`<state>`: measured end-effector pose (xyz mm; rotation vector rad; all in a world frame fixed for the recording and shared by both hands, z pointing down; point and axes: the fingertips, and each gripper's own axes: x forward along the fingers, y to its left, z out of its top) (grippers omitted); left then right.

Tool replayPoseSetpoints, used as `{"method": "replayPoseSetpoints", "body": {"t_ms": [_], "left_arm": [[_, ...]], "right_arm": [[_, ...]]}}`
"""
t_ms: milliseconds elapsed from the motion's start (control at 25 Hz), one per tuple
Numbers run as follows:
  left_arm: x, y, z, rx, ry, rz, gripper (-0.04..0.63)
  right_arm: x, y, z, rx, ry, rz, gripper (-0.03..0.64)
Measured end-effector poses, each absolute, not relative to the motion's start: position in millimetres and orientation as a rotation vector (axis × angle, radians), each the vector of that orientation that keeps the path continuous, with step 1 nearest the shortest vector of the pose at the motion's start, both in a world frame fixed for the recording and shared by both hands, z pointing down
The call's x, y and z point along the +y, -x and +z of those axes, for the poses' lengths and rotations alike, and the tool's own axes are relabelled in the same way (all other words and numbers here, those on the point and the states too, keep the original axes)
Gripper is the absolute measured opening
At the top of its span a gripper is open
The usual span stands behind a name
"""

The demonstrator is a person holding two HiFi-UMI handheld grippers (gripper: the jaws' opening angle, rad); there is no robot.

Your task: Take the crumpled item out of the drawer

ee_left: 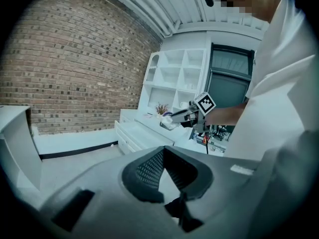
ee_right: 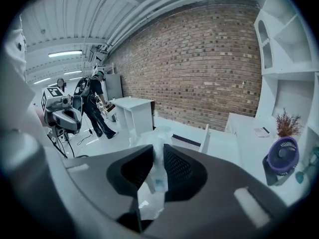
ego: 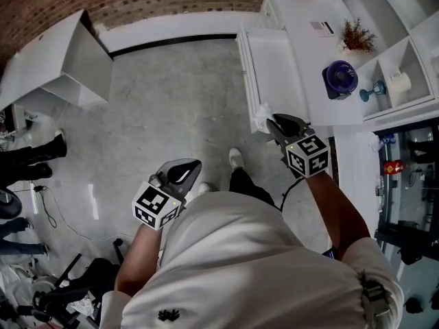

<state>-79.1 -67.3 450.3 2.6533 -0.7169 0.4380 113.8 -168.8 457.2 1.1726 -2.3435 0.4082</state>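
Observation:
My right gripper [ego: 280, 125] is shut on a crumpled white, plastic-like item [ego: 263, 116], held just over the near end of the open white drawer [ego: 271, 70]. In the right gripper view the item [ee_right: 155, 182] sits pinched between the two dark mesh pads, and its top sticks out past the tips of the gripper [ee_right: 158, 156]. My left gripper [ego: 180, 175] hangs over the grey floor, away from the drawer, open with nothing in it. The left gripper view shows its jaws [ee_left: 163, 169] parted, and farther off the right gripper [ee_left: 185, 116] holding the item [ee_left: 168, 123].
The drawer belongs to a low white cabinet [ego: 309, 53] that carries a purple fan [ego: 341, 77] and a dried plant [ego: 357, 36]. White shelves [ego: 401, 60] stand at the right. A white desk [ego: 62, 64] stands at the back left. Someone's legs [ego: 34, 157] and cables are at the left edge.

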Motion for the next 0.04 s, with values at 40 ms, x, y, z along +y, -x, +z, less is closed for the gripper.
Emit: {"method": "replayPoseSetpoints", "body": {"t_ms": [40], "left_arm": [[-72.5,77.2,451.0,-0.717,-2.652,0.441,0.005]], "right_arm": [[-174.1,-116.3,456.8,-2.345,-1.173,0.408,0.078]]}}
